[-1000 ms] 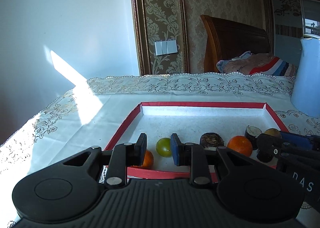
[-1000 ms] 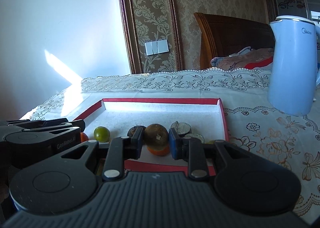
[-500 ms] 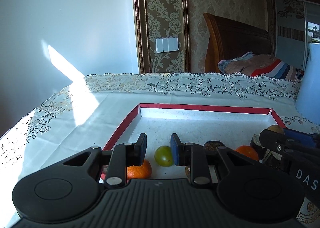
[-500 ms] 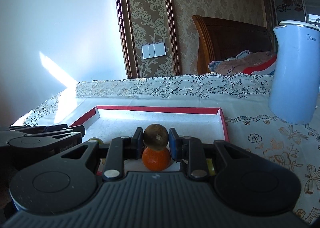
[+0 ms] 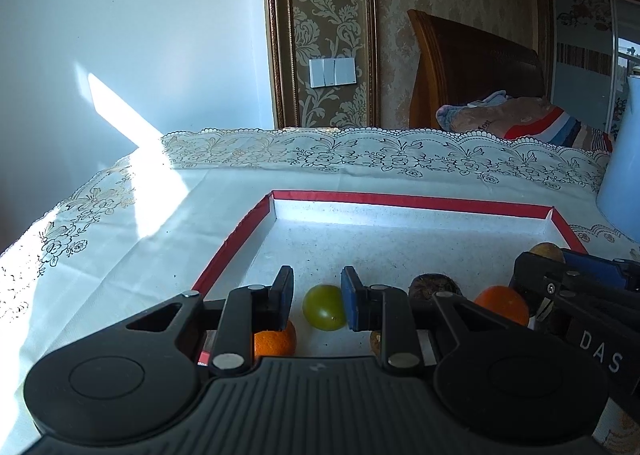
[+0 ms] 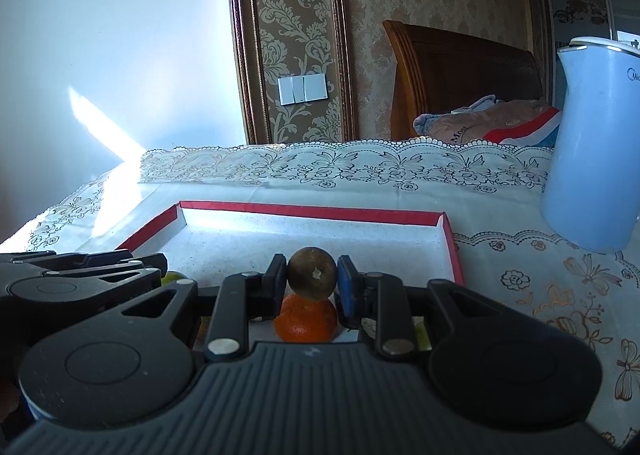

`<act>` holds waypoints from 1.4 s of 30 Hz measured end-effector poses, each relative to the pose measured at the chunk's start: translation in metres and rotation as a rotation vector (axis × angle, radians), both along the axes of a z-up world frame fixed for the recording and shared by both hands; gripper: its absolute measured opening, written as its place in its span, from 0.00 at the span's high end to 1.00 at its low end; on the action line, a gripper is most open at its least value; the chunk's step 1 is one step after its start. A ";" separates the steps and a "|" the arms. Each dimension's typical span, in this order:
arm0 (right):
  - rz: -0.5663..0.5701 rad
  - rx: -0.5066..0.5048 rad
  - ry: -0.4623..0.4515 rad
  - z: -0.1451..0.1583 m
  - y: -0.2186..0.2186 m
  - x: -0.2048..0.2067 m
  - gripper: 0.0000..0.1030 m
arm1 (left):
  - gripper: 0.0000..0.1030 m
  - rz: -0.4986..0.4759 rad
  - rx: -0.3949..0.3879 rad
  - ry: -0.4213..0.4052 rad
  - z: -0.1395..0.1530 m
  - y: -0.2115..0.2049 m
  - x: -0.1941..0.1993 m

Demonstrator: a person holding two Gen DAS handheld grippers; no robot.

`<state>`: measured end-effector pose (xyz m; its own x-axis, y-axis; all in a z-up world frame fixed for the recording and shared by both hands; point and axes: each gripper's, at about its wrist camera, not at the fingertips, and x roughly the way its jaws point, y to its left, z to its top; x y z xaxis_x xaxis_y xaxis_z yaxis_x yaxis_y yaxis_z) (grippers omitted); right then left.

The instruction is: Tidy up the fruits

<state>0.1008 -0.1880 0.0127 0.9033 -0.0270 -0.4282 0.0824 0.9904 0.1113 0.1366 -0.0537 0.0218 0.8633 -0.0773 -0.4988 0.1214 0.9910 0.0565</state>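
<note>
Pinching a brown fruit between the 2 pads of the right gripper, jaws drawn in tight on it, and holding it up over the near end of a red-edged tray. Hanging right above an orange at 6 o'clock, the orange lying on the tray's white floor.

Holding the left gripper at its narrowest too, with a slot left between the pads and nothing plainly squeezed there. Framing a green fruit through that slot, low on the tray floor; touching the pads or not, cannot tell. Lying at 8 o'clock of the green fruit, a 2nd orange, half hidden by a finger. Sitting at 3 o'clock of it, a dark wrinkled fruit and, further that way, the 1st orange.

Resting under the tray, a lace-edged tablecloth. Standing at 2 o'clock of the tray, well apart, a pale blue kettle.
</note>
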 end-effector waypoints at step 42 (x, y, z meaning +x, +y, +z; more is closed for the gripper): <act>0.003 -0.008 0.028 -0.008 0.001 0.011 0.75 | 0.75 0.017 0.011 0.034 -0.009 -0.002 0.011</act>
